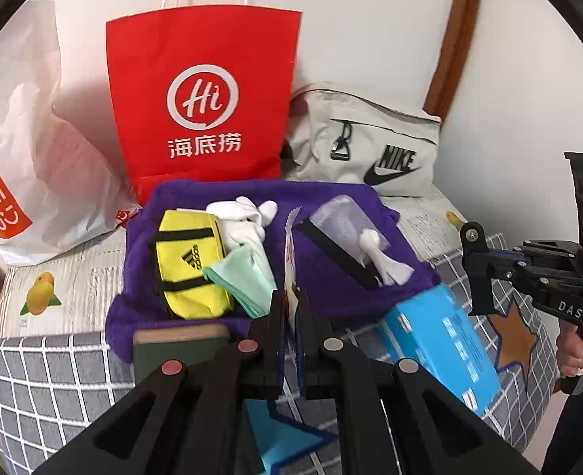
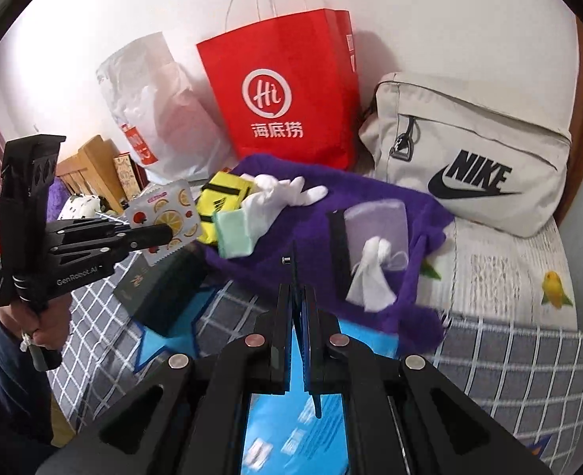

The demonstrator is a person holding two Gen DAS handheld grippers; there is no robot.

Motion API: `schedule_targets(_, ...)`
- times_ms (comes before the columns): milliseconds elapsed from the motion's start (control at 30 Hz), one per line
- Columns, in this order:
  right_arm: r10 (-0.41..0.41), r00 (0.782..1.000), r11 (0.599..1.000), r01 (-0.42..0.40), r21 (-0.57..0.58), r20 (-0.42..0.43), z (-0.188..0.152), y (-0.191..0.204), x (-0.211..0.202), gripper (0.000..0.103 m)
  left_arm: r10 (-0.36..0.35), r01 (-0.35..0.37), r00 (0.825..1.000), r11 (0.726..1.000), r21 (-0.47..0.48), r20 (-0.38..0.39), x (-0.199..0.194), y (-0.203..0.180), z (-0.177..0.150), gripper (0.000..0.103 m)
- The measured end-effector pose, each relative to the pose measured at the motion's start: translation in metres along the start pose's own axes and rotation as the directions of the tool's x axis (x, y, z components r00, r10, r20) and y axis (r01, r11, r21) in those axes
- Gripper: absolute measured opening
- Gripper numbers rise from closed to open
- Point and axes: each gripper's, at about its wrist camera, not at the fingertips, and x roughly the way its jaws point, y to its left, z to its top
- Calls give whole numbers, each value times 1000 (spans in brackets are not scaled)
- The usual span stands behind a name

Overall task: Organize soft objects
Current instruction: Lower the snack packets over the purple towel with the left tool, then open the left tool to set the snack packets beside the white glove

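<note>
A purple towel (image 1: 323,206) lies on the bed with a yellow Adidas pouch (image 1: 190,265), white gloves (image 1: 247,213), a mint green cloth (image 1: 244,281) and a clear pouch with a white cloth (image 1: 346,225) on it. My left gripper (image 1: 290,304) is shut on a thin fruit-print packet (image 2: 164,213), seen edge-on in its own view. My right gripper (image 2: 297,297) is shut on a blue box (image 1: 445,340) and holds it at the towel's near right corner; the box shows under its jaws (image 2: 291,427).
A red paper bag (image 1: 204,95), a white plastic bag (image 1: 22,150) and a beige Nike bag (image 1: 374,142) stand against the wall. A dark green box (image 2: 156,289) lies on the grey checked blanket (image 1: 46,380).
</note>
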Motion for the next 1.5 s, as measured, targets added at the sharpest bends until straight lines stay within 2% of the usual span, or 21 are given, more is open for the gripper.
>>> schedule_targets(300,26,999,1000,-26,7,-28,46,-25,42,4,4,-5,999,1000,-16,-35,36,8,29,5)
schedule_targets(500,51,995,999,-49,18,-83,62,-35,83,4,-4,4,998,1000,-3,-63,60,5,43,5)
schedule_targets(833,81,978,996,-73,51,-193,57,-45,141,4,-37,34,991,999,-22,-127,95,8,45,5)
schedule_targets(1200,-5,974,999,12,30,-225,54,-55,158,9,-46,39,979,999,-38,-197,123,4,42,5)
schedule_targets(1267,-17,975,1000,21,17,-220,55,-55,158,14,-49,42,978,998,-36,-204,127,3,41,5)
schedule_targets(1333,-43,976,999,42,-7,-213,55,-55,153,28,-44,37,976,999,-34,-212,131,2,41,5)
schedule_targets(1367,-63,976,998,59,-24,-207,55,-53,151,31,-37,31,975,999,-33,-217,133,2,41,5)
schedule_targets(1500,-87,977,996,81,-37,-196,56,-54,142,33,-19,11,971,999,-32,-239,138,4,40,5)
